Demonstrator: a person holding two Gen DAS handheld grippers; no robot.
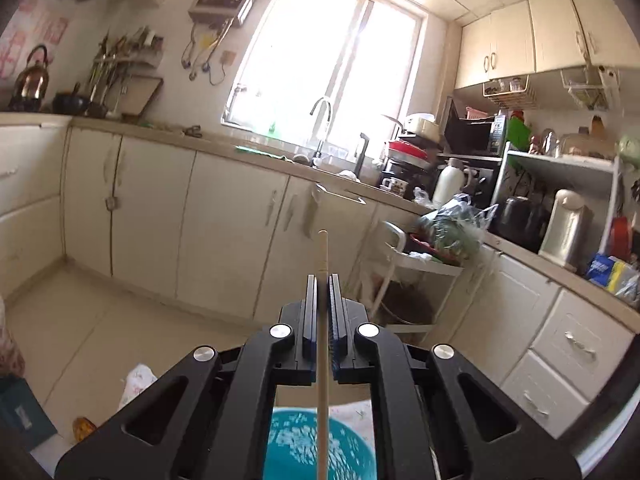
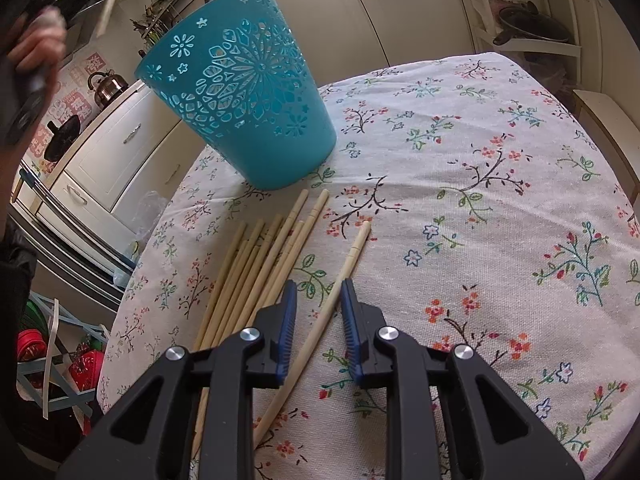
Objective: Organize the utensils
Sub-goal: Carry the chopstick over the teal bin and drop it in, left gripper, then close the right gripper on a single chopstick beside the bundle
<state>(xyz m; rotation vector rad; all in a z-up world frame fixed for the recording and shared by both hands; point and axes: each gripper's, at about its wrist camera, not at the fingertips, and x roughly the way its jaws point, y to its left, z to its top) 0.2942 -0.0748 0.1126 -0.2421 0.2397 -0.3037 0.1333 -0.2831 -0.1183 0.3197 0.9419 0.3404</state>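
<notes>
Teal plastic takes the eye first: the cut-out basket [image 2: 244, 92] stands on the floral tablecloth [image 2: 480, 200], and everything else sits relative to it. Just in front of the basket's base lies the bundle of wooden chopsticks [image 2: 256, 264], fanned out on the tabletop, their near ends running under the right hand-held gripper [image 2: 319, 300]. One single chopstick [image 2: 340, 284] lies apart from the bundle, on the side away from the basket's left wall, slanting up towards the basket. The right hand-held gripper hangs over that lone stick with its blue-padded fingers [image 2: 288, 320] parted, one on each side of the stick, and neither pad presses on it; the stick rests flat on the cloth.

Over to the left hand-held gripper [image 1: 323, 292]: it is up high, above the basket [image 1: 316, 448], whose teal rim shows directly beneath it in the left wrist view. Its jaws are pinched shut on a chopstick [image 1: 323, 360], which runs straight along the line of the fingers, its tip sticking out past them towards the kitchen cabinets [image 1: 160, 208] and its tail reaching back over the basket's mouth. In the right wrist view a person's hand [image 2: 38, 48] shows blurred, up and to the left of the basket.
</notes>
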